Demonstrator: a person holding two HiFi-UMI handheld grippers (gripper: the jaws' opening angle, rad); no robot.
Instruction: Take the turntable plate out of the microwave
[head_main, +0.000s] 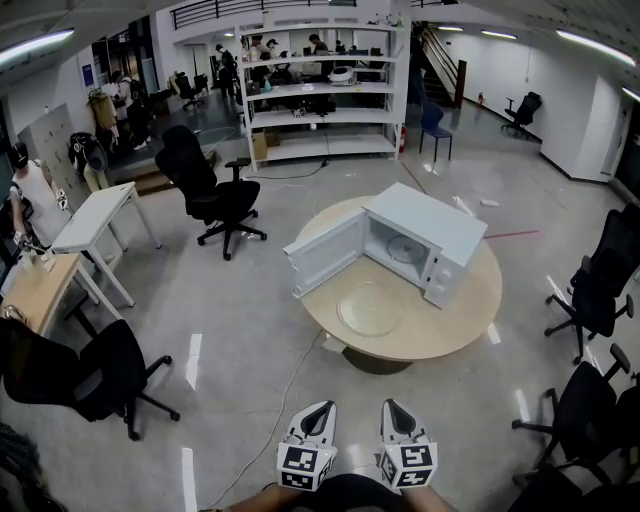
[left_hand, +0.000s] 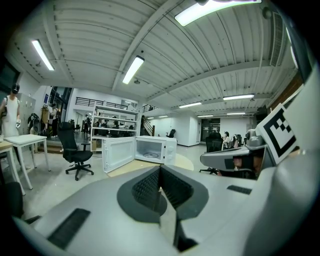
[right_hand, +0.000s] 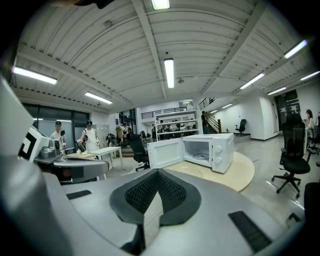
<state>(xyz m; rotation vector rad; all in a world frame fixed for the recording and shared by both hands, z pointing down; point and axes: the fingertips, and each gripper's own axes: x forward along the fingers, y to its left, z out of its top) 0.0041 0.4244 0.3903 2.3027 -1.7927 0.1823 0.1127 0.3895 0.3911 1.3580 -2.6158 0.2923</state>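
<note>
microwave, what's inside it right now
Through the open door, the microwave shows one round disc lying on its floor, nothing else. The part of the cavity behind the front panel is covered.

The microwave (head_main: 432, 238) is standing with its mouth facing front-left, and its door (head_main: 325, 252) is hanging wide open, walling off the left side. The way into the cavity is lying open over bare tabletop (head_main: 455, 325), where only a clear plate (head_main: 370, 308) is lying flat. Open floor (head_main: 250, 310) is stretching from the left gripper (head_main: 322, 408) and right gripper (head_main: 392, 406) to the table, with a cable (head_main: 285, 400) trailing across. 1 chair (head_main: 595, 285) is crowding the table's right.
</note>
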